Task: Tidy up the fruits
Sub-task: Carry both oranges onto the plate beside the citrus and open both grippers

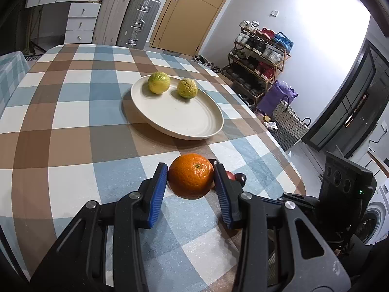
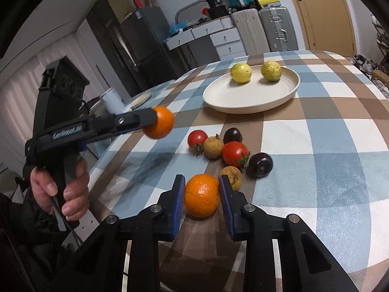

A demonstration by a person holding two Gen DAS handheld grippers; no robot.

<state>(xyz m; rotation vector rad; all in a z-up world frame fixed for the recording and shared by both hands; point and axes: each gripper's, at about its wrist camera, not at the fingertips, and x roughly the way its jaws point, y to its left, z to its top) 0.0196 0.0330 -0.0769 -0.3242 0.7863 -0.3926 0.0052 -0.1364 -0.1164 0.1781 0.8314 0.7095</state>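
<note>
Domestic room; worktop (image 2: 316,133) under a blue, brown and white checked cloth. Left tool (image 1: 190,178) grips a round orange mandarin (image 1: 190,178), raised clear of the cloth in the right wrist view. Right tool (image 2: 201,194) has its blue pads against a second orange mandarin (image 2: 201,194) resting on the cloth, with tan, red and dark-purple small fruits (image 2: 231,150) crowded at its 1 o'clock. Cream round plate (image 2: 243,107) with two yellow-green citrus fruits (image 2: 240,73) lies at 12 o'clock. Risk: lifting may nudge the touching tan fruit and set neighbours rolling; smooth rind could slip from the pads.
</note>
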